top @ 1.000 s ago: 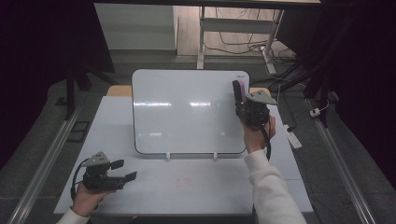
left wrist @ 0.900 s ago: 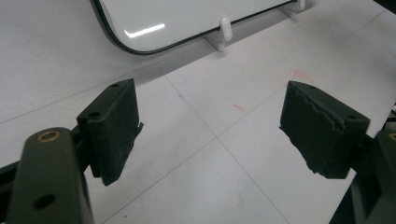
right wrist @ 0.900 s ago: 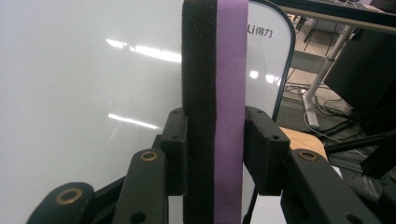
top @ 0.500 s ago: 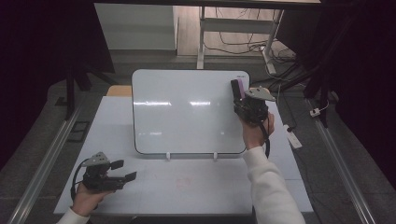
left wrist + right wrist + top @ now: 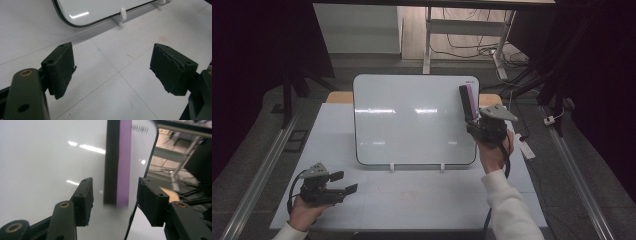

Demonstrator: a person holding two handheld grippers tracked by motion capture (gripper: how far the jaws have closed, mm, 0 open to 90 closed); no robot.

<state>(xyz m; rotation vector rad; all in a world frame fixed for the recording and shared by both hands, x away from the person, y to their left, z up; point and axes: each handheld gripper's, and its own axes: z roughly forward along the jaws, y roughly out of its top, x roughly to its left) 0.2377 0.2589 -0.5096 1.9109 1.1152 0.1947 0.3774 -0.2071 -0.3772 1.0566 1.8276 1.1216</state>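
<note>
The eraser sits on the whiteboard's right edge.

whiteboard blocks rear, front table open

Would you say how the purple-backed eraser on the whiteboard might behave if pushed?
The eraser probably glides easily, since the whiteboard looks glossy. It seems to cling unheld between the right gripper's just-opened jaws, so likely magnetic. Its blocky shape suggests stiffness.

Wood floor, tangled cables, white desk legs
</note>
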